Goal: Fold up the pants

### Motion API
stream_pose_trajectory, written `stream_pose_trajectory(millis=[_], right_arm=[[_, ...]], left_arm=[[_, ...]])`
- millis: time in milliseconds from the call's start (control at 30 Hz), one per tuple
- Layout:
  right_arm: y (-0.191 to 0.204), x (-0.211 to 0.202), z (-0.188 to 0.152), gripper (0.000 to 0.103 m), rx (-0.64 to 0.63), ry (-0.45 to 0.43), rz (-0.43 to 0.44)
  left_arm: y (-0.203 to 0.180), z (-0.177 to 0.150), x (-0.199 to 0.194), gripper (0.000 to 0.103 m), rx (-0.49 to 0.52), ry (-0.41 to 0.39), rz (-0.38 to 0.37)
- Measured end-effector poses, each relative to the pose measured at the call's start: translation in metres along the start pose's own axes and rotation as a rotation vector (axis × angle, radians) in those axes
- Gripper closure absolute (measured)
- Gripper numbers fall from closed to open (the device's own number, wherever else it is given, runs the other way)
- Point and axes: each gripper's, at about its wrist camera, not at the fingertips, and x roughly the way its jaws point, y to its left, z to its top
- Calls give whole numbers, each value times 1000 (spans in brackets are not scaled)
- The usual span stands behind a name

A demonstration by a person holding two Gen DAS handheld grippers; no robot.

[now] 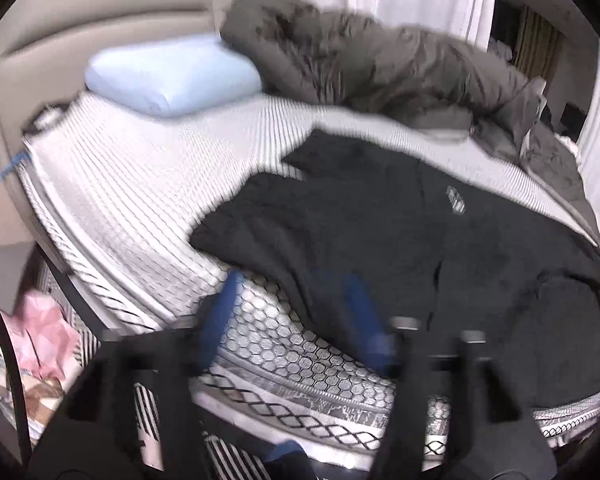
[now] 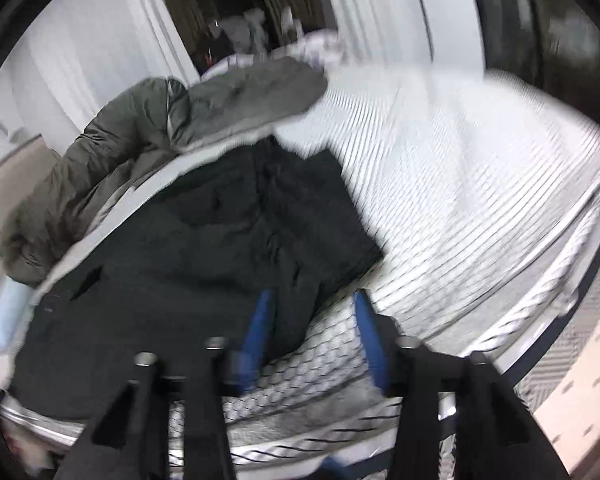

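Black pants (image 1: 400, 232) lie rumpled on the white striped mattress (image 1: 148, 184), with part hanging over the near edge. My left gripper (image 1: 296, 292) is open, its blue fingers at the mattress edge by the pants' near hem, holding nothing. In the right wrist view the pants (image 2: 204, 248) lie partly folded on the mattress (image 2: 460, 184). My right gripper (image 2: 312, 316) is open, its blue fingers straddling the overhanging pants edge at the mattress side. Both views are motion-blurred.
A light blue pillow (image 1: 172, 76) and a crumpled olive-grey duvet (image 1: 380, 60) lie at the head of the bed; the duvet also shows in the right view (image 2: 148, 136). A pink bag (image 1: 40, 332) sits on the floor at the left. White curtains hang behind.
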Motion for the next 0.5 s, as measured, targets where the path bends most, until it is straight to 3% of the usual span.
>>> stream_pose_trajectory(millis=[67, 133, 200, 233, 333, 500], right_arm=[[12, -17, -2, 52, -86, -44, -18], [31, -24, -4, 45, -168, -39, 25], [54, -22, -8, 14, -236, -25, 89], [67, -19, -10, 11, -272, -31, 112], [117, -7, -22, 10, -422, -12, 162], [192, 25, -45, 10, -642, 92, 311]], left_arm=[[-8, 3, -28, 18, 20, -78, -21], [-28, 7, -45, 6, 51, -109, -91], [-54, 5, -51, 1, 92, -112, -172], [-75, 2, -51, 1, 128, -101, -218], [-138, -15, -42, 1, 237, -41, -332], [-255, -67, -10, 1, 504, 93, -573]])
